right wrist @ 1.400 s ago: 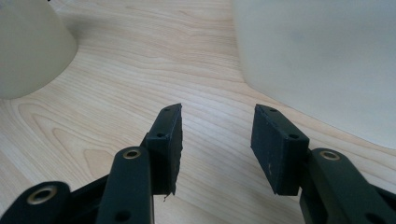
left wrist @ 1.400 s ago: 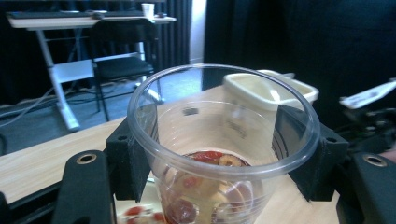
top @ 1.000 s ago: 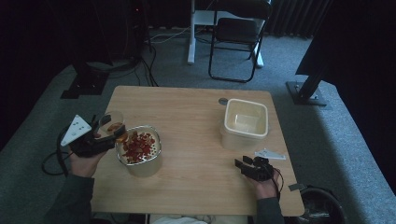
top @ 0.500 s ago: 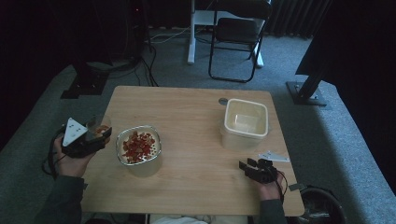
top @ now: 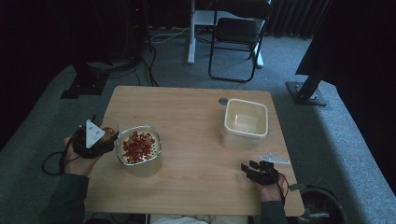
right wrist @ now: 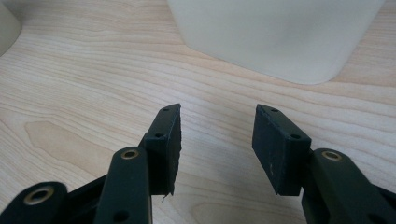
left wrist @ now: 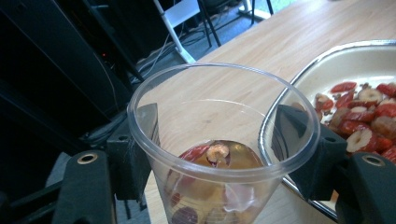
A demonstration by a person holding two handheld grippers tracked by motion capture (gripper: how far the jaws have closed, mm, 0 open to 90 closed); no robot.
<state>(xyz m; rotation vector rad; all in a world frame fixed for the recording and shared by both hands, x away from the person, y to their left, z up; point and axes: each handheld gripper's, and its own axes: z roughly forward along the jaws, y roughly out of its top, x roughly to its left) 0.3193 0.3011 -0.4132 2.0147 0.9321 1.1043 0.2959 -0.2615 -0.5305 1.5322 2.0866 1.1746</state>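
Note:
My left gripper (top: 95,140) is at the table's left edge, shut on a clear plastic cup (top: 109,132). In the left gripper view, my left gripper (left wrist: 222,140) presses both pads on the walls of the upright cup (left wrist: 219,186), which has a few red date pieces at its bottom. Right beside it stands a pale tub of red date slices (top: 138,148); the tub (left wrist: 373,93) is close to the cup. My right gripper (top: 254,170) rests low near the front right, open with nothing between its jaws. My right gripper (right wrist: 217,140) points toward an empty cream tub (right wrist: 280,37).
The empty cream tub (top: 245,122) stands at the right of the wooden table (top: 187,116). A small flat pale piece (top: 275,158) lies behind the right hand. A folding chair (top: 238,37) is beyond the table and a dark bin (top: 322,207) is at the front right corner.
My left gripper, still holding the cup, drew back from the date tub's rim toward the table's left edge and sank a little. The right hand barely shifted.

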